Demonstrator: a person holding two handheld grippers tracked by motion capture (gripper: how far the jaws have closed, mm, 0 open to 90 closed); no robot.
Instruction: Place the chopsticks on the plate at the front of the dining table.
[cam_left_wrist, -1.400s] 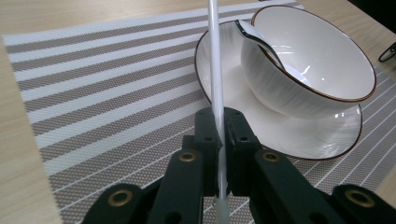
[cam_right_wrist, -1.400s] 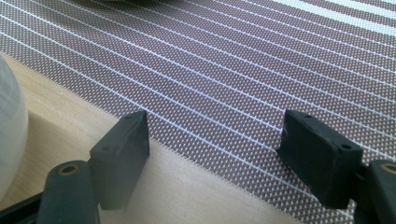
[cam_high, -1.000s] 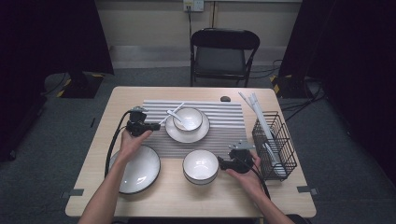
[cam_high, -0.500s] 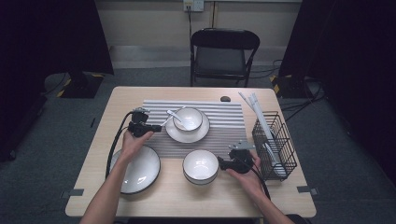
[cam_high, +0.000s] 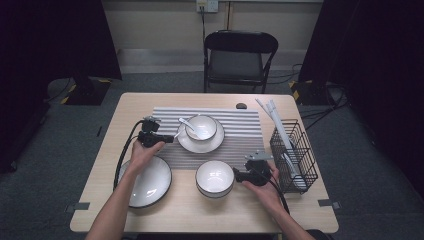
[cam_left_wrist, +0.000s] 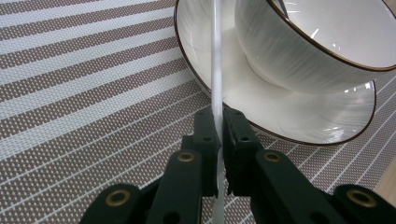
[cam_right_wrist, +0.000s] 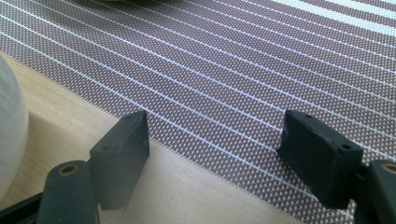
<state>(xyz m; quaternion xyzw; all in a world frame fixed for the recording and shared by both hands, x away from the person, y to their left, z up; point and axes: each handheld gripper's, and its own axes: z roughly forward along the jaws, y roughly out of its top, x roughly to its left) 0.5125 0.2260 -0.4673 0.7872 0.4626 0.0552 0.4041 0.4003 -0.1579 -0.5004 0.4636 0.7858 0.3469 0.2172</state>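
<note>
We are working at a pale wooden worktop with a striped mat across its far half; a black folding chair is standing behind it on a grey carpet, with dark curtains hanging at both sides. A wire basket is sitting at the right edge, a plate at the near left, and an empty bowl near the middle.

Our left gripper is lying low over the mat, its jaws clamped together on the thin white handle of a spoon. The handle is running straight up from the jaws, over the saucer rim and toward the cup sitting on it; in the high view the spoon head is resting at the cup's left rim.

Our right gripper is resting at the mat's near edge, just right of the bowl, its jaws standing wide apart with nothing between them.
</note>
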